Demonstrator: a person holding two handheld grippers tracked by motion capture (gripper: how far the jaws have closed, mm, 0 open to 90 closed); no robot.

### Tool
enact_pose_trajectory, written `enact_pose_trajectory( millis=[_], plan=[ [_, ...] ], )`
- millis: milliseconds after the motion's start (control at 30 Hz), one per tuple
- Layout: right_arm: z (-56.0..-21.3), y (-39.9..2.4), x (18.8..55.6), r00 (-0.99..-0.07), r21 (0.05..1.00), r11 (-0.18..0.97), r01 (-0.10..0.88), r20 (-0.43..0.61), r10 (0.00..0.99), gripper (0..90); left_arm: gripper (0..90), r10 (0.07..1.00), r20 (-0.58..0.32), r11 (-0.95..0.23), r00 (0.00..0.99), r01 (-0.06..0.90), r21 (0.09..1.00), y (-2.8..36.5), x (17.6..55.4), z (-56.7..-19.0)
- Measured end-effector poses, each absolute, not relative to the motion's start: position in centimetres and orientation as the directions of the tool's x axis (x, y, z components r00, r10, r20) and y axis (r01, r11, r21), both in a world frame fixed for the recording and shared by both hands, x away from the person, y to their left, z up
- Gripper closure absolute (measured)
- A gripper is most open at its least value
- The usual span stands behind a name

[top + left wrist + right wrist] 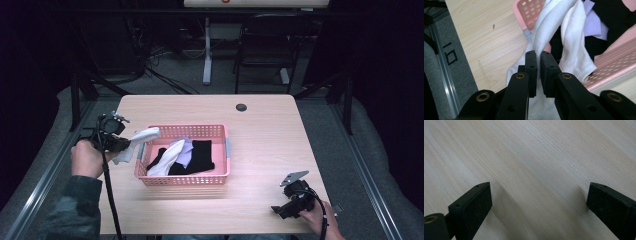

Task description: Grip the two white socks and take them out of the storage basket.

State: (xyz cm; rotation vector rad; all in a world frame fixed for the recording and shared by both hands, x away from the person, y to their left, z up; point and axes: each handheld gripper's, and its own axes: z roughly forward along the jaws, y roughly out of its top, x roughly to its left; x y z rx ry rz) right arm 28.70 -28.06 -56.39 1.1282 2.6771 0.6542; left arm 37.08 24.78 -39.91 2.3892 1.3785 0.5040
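Note:
A pink perforated basket (220, 131) sits mid-table, holding black socks (201, 155), a white sock (167, 159) and a pale lilac piece (186, 150). My left gripper (122, 144) is at the basket's left end, shut on a white sock (142, 137) that hangs over the rim. In the left gripper view the sock (549, 27) runs up from between the closed jaws across the basket rim (524, 15). My right gripper (280, 210) rests near the table's front right corner, open, its pads (477, 200) spread wide above bare wood.
The light wood table (270, 135) has a cable hole (241, 107) near its far edge. A black chair (265, 45) and a desk leg (207, 50) stand behind the table. A metal rail (442, 65) and grey floor lie past the table's left edge.

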Motion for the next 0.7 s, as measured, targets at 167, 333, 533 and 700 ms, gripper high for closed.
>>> enact_pose_trajectory(
  millis=[167,333,533,700],
  plan=[
    [-56.4,-28.1,28.7,-0.701,0.454,0.618,0.641,0.019,0.713,5.2,84.7,0.887,0.131,-0.451,0.444,0.767,0.456,25.9,36.9,-39.9],
    [-56.4,-28.0,28.7,-0.7,0.457,0.616,0.642,0.022,0.714,5.2,84.8,0.899,0.131,-0.429,0.418,0.78,0.455,27.0,36.8,-40.0],
    [-56.4,-28.1,28.7,-0.7,0.453,0.62,0.641,0.014,0.714,5.2,84.9,0.911,0.12,-0.403,0.394,0.793,0.457,28.0,36.6,-40.4],
    [-56.4,-28.1,28.7,-0.701,0.455,0.619,0.639,0.013,0.713,5.2,84.9,0.923,0.111,-0.377,0.369,0.807,0.455,28.8,36.5,-40.9]
  ],
)
